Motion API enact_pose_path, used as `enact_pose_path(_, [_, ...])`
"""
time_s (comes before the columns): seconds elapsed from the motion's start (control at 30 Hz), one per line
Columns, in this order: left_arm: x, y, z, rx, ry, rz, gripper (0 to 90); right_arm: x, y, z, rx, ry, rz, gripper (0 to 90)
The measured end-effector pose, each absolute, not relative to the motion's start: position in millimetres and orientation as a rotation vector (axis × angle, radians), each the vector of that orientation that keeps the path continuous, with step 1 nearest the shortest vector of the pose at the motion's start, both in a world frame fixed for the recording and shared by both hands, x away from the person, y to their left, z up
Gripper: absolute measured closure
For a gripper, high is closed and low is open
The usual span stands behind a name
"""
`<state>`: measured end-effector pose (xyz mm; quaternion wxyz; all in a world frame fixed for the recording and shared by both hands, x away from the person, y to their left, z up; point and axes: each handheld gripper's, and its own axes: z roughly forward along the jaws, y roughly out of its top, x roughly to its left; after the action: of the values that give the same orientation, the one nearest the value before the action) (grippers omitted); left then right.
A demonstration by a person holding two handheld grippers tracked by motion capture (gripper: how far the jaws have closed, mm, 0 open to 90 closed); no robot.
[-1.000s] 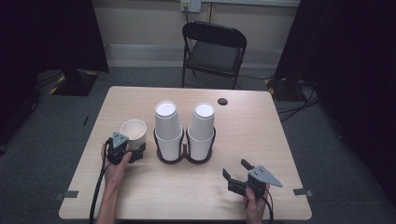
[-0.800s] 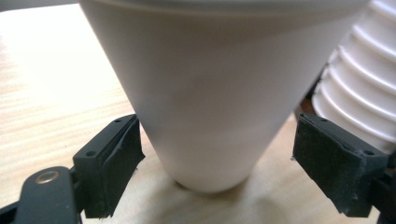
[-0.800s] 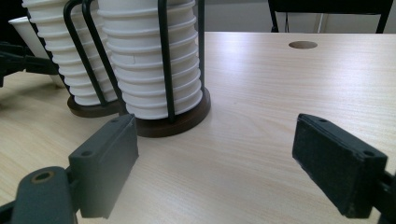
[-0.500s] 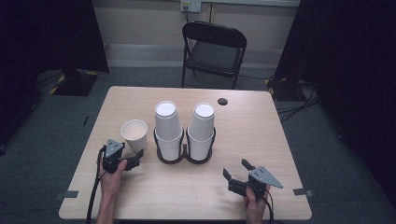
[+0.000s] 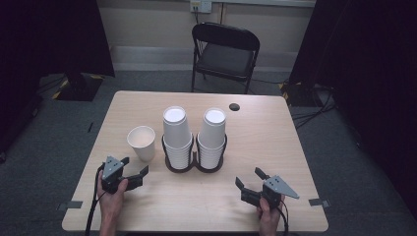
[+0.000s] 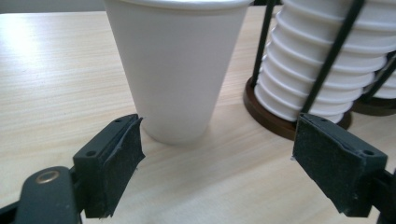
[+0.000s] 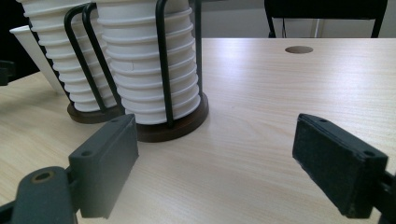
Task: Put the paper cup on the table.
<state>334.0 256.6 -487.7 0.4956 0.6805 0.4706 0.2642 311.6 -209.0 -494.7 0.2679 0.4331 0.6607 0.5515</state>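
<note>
Nearest edge of the table [image 5: 147,105]: two hands enter from below, each holding a gripper. Left gripper [image 5: 134,168] sits at the near left, jaws spread wide, nothing between them. Right gripper [image 5: 251,179] sits at the near right, jaws likewise wide apart and empty, resting low over bare wood, well apart from everything else.

Left gripper view: a single paper cup [image 6: 175,65] stands upright just ahead of the parted jaws, clear of both pads, its base on the tabletop. In the high view this cup is just left of the holder, mouth up.

Mid-table: a dark wire cup holder [image 5: 193,158] with two round bases holds two stacks of inverted paper cups, left stack [image 5: 176,130] and right stack [image 5: 213,132].

Farther: a small dark round hole [image 5: 234,106] in the tabletop. Beyond the far edge, a black folding chair [image 5: 223,51].
</note>
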Motion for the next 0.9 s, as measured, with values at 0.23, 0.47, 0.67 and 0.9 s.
enact_pose_path(0.23, [317.8, 246.7, -481.8, 1.646, 1.112, 0.678, 15.6, 311.6, -209.0, -494.7, 1.168, 1.782, 1.487, 13.9])
enact_pose_path(0.47, [304.2, 232.2, -484.1, 1.598, 1.07, 0.686, 15.8, 311.3, -209.1, -494.8, 1.163, 1.777, 1.489, 13.9])
enact_pose_path(0.67, [296.2, 212.5, -479.6, 1.609, 1.008, 0.65, 15.8, 310.6, -208.8, -494.7, 1.157, 1.777, 1.485, 13.9])
enact_pose_path(0.9, [291.1, 189.7, -479.2, 1.638, 0.985, 0.661, 15.6, 310.6, -208.0, -494.8, 1.148, 1.779, 1.477, 13.9])
